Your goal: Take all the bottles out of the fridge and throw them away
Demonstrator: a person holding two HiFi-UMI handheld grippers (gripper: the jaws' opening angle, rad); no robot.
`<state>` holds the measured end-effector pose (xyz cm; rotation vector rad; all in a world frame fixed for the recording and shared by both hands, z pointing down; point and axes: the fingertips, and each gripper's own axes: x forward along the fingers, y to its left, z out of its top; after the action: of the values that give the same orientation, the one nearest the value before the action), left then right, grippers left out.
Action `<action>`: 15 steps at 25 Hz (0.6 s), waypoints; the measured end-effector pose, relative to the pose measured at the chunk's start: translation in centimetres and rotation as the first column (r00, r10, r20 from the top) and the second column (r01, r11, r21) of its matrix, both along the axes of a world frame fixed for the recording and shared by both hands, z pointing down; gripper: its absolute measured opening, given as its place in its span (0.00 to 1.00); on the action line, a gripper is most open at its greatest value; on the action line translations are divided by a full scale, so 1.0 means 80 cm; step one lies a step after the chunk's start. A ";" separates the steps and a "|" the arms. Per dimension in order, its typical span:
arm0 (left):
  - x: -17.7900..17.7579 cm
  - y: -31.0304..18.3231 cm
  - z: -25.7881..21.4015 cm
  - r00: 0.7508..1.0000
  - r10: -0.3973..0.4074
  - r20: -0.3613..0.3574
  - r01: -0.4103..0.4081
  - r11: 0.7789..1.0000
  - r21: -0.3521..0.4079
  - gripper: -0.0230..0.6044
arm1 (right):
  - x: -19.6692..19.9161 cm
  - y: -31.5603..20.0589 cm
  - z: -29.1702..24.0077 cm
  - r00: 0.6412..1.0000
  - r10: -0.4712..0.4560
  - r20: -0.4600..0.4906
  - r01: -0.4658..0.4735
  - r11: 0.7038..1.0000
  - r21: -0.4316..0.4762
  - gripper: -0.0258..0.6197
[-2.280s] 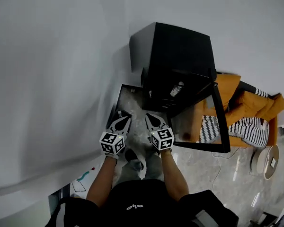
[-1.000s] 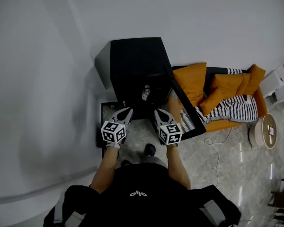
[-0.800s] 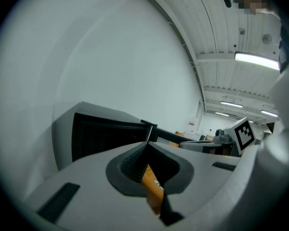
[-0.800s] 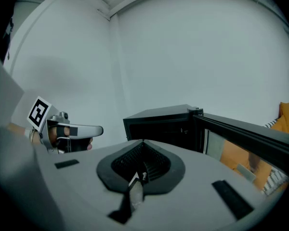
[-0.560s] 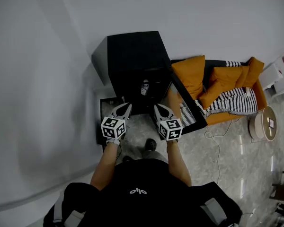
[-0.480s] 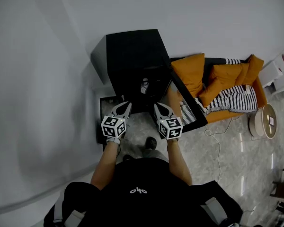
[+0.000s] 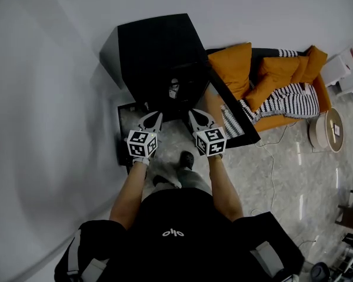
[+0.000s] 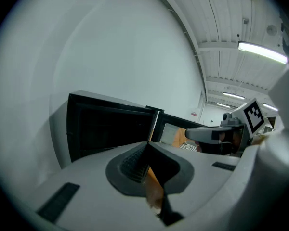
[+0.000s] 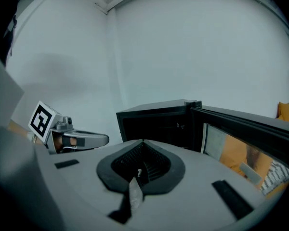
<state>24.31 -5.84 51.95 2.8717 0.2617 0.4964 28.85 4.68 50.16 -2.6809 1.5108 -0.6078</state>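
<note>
A black fridge (image 7: 156, 46) stands against the wall with its glass door (image 7: 235, 115) swung open to the right. Inside the dark opening I make out one pale bottle (image 7: 174, 88). My left gripper (image 7: 158, 116) and right gripper (image 7: 193, 113) are held side by side just in front of the opening, both shut and empty. In the left gripper view the shut left gripper (image 8: 148, 146) points at the fridge (image 8: 106, 129), with the right gripper (image 8: 214, 134) beside it. In the right gripper view the shut right gripper (image 9: 142, 142) faces the fridge (image 9: 156, 121) and its door (image 9: 245, 129).
A black-rimmed square thing (image 7: 121, 135) lies on the floor left of the fridge, against the white wall. An orange sofa (image 7: 270, 81) with striped cushions stands behind the door. A round low table (image 7: 326, 131) is at the right. My feet (image 7: 185, 160) are on the marble floor.
Both grippers have sunk a little and come closer to the fridge opening. The head view has shifted, so the fridge sits higher in the picture. The jaws stay shut.
</note>
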 end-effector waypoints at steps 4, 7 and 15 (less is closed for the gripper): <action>0.032 -0.001 0.034 0.999 -0.009 0.033 0.008 1.000 0.021 0.05 | 0.023 0.000 0.026 1.000 -0.003 0.021 0.004 1.000 -0.019 0.05; 0.054 0.001 0.066 0.998 -0.011 0.059 0.010 1.000 0.024 0.06 | 0.037 0.000 0.050 0.999 -0.005 0.041 0.007 1.000 -0.027 0.05; 0.132 -0.005 0.182 0.997 -0.033 0.066 0.027 0.996 0.081 0.38 | 0.086 -0.023 0.143 0.999 -0.030 0.043 0.031 0.999 -0.009 0.05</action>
<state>34.88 -6.23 66.51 2.9250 0.1913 0.6095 35.71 2.85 61.57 -2.6389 1.5452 -0.6712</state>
